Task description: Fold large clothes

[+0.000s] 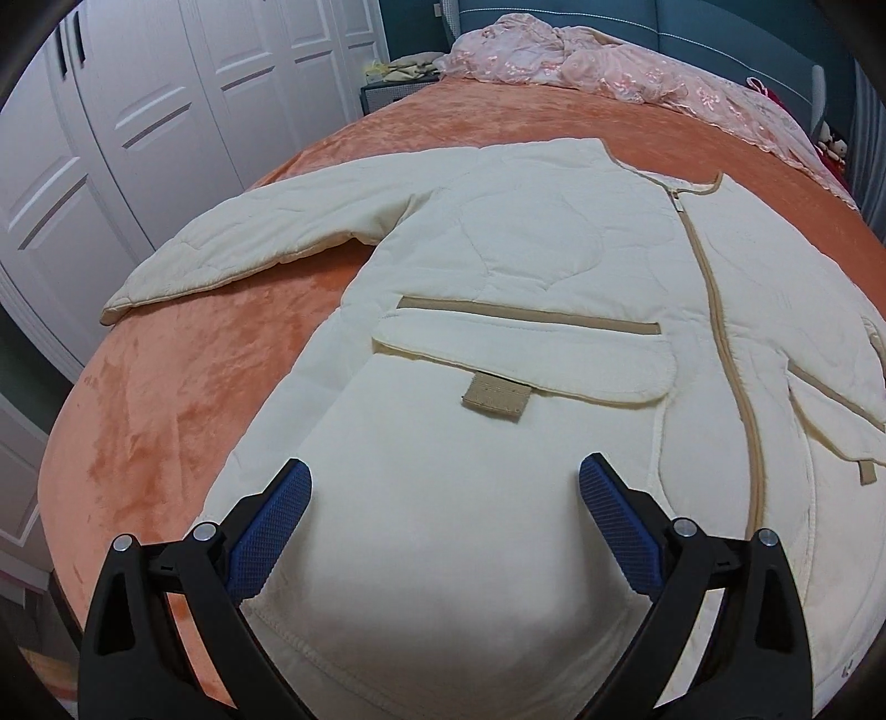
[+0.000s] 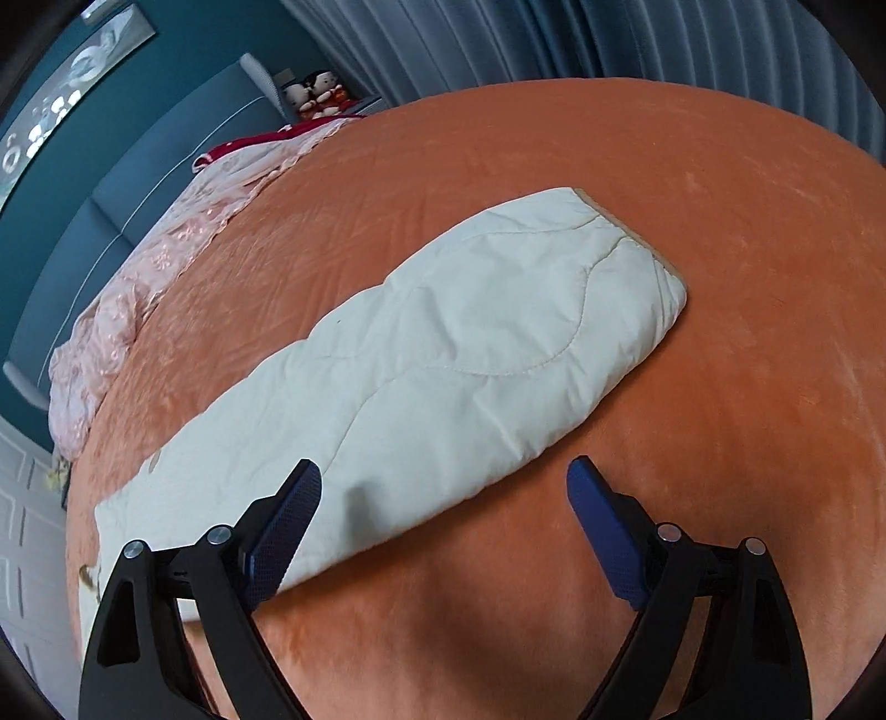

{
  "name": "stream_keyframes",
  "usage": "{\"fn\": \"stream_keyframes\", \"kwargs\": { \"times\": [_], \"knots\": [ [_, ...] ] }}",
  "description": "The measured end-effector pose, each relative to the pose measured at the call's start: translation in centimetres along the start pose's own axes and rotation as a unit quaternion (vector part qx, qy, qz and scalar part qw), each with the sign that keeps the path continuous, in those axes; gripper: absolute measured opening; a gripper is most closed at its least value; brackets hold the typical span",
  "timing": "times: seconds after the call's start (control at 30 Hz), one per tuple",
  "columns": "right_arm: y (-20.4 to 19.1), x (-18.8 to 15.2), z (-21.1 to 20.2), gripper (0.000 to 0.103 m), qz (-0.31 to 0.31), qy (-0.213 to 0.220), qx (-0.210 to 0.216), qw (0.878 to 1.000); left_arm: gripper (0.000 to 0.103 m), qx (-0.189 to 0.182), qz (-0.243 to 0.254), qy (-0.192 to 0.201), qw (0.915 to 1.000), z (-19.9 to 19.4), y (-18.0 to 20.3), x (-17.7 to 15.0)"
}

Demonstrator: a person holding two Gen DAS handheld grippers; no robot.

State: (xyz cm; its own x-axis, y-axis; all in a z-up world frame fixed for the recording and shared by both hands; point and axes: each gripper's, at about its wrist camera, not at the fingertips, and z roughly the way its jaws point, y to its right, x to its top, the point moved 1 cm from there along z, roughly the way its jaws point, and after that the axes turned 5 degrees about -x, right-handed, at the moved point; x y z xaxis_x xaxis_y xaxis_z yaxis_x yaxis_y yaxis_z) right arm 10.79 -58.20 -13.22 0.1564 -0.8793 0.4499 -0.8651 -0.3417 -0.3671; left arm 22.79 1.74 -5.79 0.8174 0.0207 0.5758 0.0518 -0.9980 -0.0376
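Note:
A cream quilted jacket (image 1: 526,266) with tan zipper and pocket trim lies flat, front up, on the orange bed cover (image 1: 166,387). Its left sleeve (image 1: 232,243) stretches out towards the wardrobe. My left gripper (image 1: 446,482) is open and empty, hovering over the jacket's lower hem near the flap pocket (image 1: 526,354). In the right wrist view the jacket's other sleeve (image 2: 443,343) lies stretched out on the orange cover (image 2: 720,387), cuff pointing away. My right gripper (image 2: 443,482) is open and empty, just above the sleeve's near edge.
A crumpled pink lace quilt (image 1: 609,61) lies at the head of the bed, also in the right wrist view (image 2: 138,288). White wardrobe doors (image 1: 138,111) stand left of the bed. Blue headboard (image 2: 111,194), stuffed toys (image 2: 315,91) and grey curtains (image 2: 554,39) lie beyond.

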Motion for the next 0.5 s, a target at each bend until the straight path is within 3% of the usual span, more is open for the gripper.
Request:
{"fn": "stream_keyframes", "kwargs": {
  "times": [0.13,0.2,0.27,0.37,0.5],
  "knots": [
    [0.2,1.5,1.6,0.047,0.042,0.003,-0.002,0.999,0.095,0.006,-0.007,0.003,1.0,0.7,-0.5,0.6],
    [-1.3,2.3,1.3,0.024,0.027,0.021,-0.007,0.999,0.095,0.008,-0.012,0.004,0.9999,0.8,-0.9,1.0],
    [-4.2,2.9,-0.1,0.016,-0.012,0.052,0.003,0.999,0.095,0.009,-0.019,0.007,0.9998,0.9,-1.3,1.3],
    [-10.7,3.2,-3.7,0.013,-0.092,0.102,0.044,0.989,0.095,0.012,-0.031,0.01,0.9994,0.9,-2.1,1.9],
    [-21.5,-0.5,-9.7,0.013,-0.209,0.126,0.157,0.957,0.095,0.013,-0.053,0.017,0.9984,0.6,-3.4,2.6]
  ]
}}
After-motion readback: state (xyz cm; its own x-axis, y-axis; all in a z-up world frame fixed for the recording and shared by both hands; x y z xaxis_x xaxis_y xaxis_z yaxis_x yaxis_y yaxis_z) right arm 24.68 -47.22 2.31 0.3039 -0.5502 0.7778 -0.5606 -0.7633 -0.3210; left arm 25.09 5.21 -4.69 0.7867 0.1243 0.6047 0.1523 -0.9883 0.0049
